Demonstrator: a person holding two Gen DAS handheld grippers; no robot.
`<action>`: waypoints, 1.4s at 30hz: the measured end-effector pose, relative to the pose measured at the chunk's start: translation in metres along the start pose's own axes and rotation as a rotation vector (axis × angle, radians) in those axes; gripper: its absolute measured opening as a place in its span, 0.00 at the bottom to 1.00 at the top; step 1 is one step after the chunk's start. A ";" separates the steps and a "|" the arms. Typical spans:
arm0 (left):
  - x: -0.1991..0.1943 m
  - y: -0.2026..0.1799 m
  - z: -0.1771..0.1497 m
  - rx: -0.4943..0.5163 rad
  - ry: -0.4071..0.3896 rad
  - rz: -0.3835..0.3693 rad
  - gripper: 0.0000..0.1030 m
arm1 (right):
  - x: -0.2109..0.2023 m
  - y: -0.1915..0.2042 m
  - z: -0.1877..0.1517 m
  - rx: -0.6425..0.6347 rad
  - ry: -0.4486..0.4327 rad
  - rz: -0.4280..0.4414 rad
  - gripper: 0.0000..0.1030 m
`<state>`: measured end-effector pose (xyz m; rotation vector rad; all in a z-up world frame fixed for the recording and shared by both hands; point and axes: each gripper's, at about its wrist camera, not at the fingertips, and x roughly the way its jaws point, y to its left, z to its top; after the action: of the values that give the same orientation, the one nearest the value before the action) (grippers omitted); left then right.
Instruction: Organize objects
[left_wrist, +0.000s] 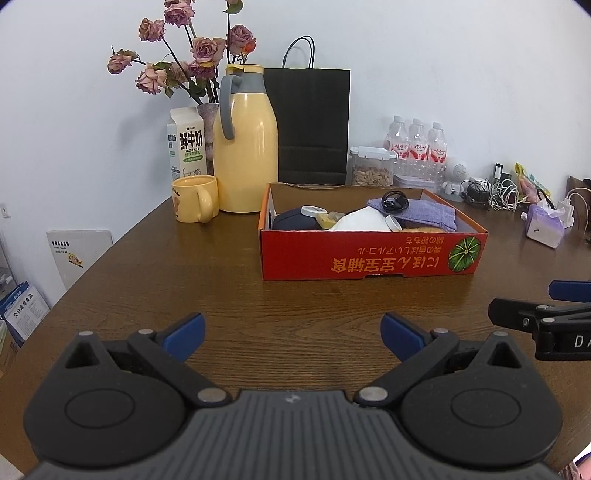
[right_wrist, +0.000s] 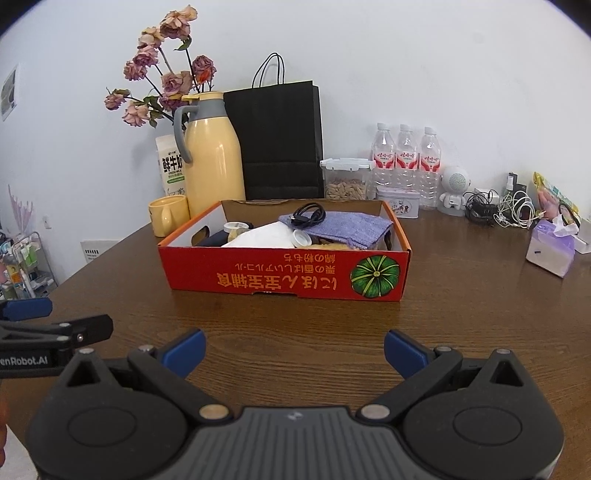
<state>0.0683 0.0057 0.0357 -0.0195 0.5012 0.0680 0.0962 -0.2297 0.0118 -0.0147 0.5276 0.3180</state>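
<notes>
Both sets of fingers spread wide, empty, w/ left gripper (left_wrist: 291, 338) and right gripper (right_wrist: 293, 354) low over the wood surface (left_wrist: 221, 295). Box (right_wrist: 284, 277) sits ahead of both, well apart from the tips, on the surface. It's red w/ upside-down print and a green pumpkin pic; holds purple cloth (right_wrist: 338, 227), black cable (right_wrist: 308, 216), white lids. Items deeper in the box are hard to make out.

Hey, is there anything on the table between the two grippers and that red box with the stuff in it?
Nothing visible. Bare wooden table lies between the open left gripper, the open right gripper and the red box. The yellow mug and thermos stand off to the box's left, not in the path.
</notes>
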 end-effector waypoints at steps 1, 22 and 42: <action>0.000 0.000 0.000 0.000 0.000 0.000 1.00 | 0.000 0.000 0.000 0.000 0.000 -0.001 1.00; -0.002 0.001 0.000 0.000 0.001 0.003 1.00 | -0.001 0.000 0.001 -0.001 -0.001 0.000 1.00; -0.001 0.000 -0.002 0.003 0.003 0.019 1.00 | -0.001 0.000 0.001 -0.001 0.000 0.001 1.00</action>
<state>0.0664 0.0059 0.0349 -0.0121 0.5047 0.0853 0.0964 -0.2301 0.0133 -0.0157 0.5271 0.3191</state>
